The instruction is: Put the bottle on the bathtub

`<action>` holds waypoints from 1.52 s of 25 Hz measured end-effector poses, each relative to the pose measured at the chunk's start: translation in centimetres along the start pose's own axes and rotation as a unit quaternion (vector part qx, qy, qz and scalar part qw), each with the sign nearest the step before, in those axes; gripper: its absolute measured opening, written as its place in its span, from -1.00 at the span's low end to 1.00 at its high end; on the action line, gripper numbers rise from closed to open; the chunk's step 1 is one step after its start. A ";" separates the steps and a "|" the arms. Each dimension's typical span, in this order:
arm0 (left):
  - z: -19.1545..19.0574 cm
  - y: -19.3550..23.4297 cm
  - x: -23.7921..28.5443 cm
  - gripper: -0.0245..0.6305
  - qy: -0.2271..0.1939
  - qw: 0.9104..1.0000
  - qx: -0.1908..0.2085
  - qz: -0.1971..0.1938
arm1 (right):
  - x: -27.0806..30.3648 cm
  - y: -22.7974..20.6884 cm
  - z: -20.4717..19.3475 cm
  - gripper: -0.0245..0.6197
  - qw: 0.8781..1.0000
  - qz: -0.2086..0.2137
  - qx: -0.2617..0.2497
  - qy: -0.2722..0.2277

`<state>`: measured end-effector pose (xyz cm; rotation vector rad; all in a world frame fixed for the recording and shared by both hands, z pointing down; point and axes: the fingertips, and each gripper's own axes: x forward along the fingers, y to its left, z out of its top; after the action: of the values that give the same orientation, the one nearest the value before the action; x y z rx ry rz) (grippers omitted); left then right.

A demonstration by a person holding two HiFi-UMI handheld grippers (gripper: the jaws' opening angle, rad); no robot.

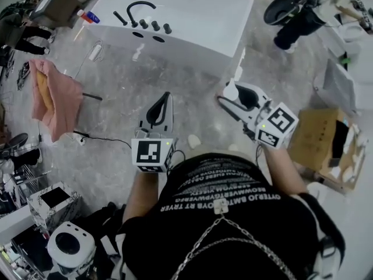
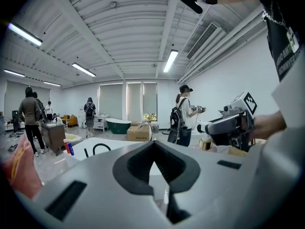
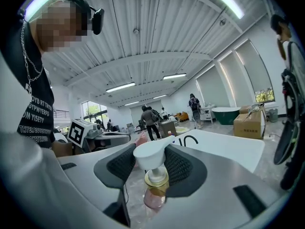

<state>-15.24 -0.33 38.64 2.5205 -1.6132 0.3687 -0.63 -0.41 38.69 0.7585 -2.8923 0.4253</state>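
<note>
- So, both hands are held out in front of the person, each with a gripper aimed toward the white bathtub [image 1: 192, 16] and tipped slightly down.
- The right gripper [image 1: 233, 97] is clamped on the bottle [image 3: 154, 194]: pinkish body, gold collar and white pump head, upright between the dark pads.
- The left gripper [image 1: 166, 98] has its jaws together with nothing between them. It's just left of the right one, at about the same level.
- The bottle is up in the air over the grey floor [image 1: 175, 80], near the bathtub's front wall but not touching it, so it's not on the tub yet.
- The bathtub's flat top carries a black faucet [image 1: 140, 7] with a row of black knobs beside it.
- An open cardboard box [image 1: 317, 136] sits on the floor to the right, with dark and pale stuff in it that I can't identify.
- A pink cloth [image 1: 52, 98] hangs off to the left.
</note>
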 end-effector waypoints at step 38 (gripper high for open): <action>1.6 8.7 5.8 -0.92 -0.004 1.000 -0.019 0.003 | 9.3 -5.6 4.1 -0.36 1.000 0.004 0.004 -0.005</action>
<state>-20.62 -9.44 38.49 2.4947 -1.6146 0.3257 -6.14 -10.60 37.85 0.7522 -2.9048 0.4359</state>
